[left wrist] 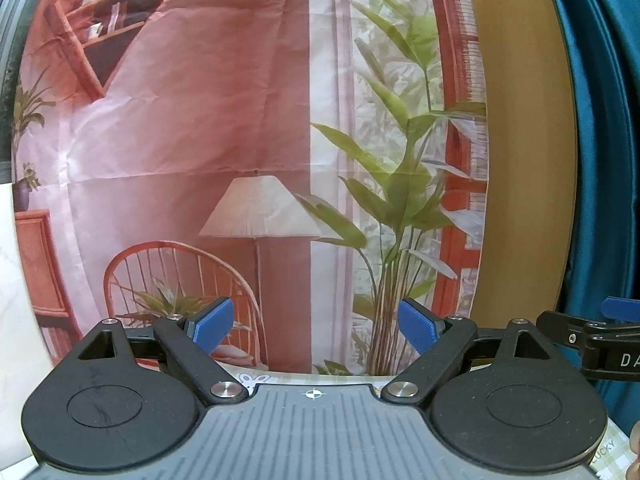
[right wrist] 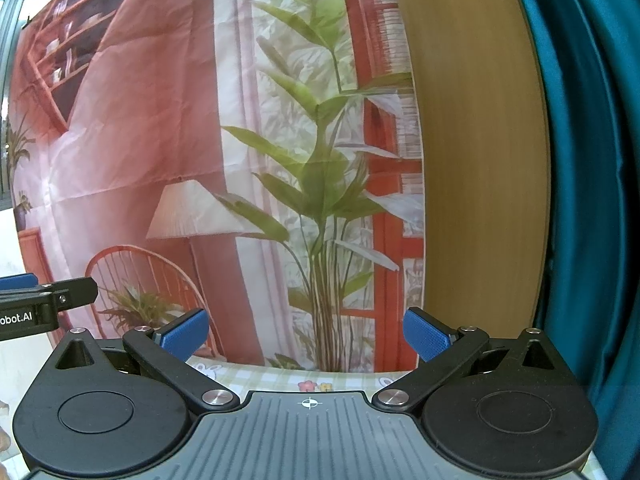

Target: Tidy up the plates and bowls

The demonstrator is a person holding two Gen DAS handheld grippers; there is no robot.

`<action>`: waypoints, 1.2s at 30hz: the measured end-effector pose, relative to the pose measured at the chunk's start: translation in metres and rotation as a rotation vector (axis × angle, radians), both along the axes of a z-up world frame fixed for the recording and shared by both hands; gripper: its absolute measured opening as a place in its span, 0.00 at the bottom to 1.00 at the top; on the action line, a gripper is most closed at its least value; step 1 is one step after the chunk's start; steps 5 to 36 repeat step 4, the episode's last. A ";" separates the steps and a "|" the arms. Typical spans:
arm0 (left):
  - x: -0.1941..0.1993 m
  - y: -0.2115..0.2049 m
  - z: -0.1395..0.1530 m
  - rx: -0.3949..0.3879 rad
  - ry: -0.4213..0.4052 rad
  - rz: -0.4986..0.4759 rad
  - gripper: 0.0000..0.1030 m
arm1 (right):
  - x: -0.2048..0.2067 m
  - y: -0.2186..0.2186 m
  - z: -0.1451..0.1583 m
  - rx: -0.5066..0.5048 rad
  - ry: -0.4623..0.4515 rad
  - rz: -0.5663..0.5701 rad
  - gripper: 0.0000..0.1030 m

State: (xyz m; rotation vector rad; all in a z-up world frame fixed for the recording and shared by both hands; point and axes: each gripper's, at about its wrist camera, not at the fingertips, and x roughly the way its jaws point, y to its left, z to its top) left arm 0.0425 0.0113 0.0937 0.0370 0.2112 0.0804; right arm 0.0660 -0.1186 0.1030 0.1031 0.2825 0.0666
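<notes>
No plate or bowl shows in either view. My left gripper (left wrist: 316, 330) is open, its blue pads wide apart with nothing between them, pointing at a hanging printed cloth. My right gripper (right wrist: 306, 338) is open too and holds nothing. The two are side by side: the right gripper (left wrist: 596, 340) pokes into the right edge of the left wrist view, and the left gripper (right wrist: 44, 304) enters at the left edge of the right wrist view. Both hover above the back edge of a table under a checked cloth (right wrist: 280, 378).
A printed cloth backdrop (left wrist: 240, 120) with a lamp, chair and plant picture hangs straight ahead. To its right are a wooden panel (left wrist: 524, 160) and a teal curtain (left wrist: 604, 160). A white surface (left wrist: 16, 300) lies at the far left.
</notes>
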 end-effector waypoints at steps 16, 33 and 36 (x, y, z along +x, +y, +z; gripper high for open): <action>0.000 -0.001 0.000 -0.003 0.001 0.008 0.88 | 0.000 0.001 0.000 0.000 0.001 0.000 1.00; 0.000 -0.001 0.000 -0.003 0.001 0.008 0.88 | 0.000 0.001 0.000 0.000 0.001 0.000 1.00; 0.000 -0.001 0.000 -0.003 0.001 0.008 0.88 | 0.000 0.001 0.000 0.000 0.001 0.000 1.00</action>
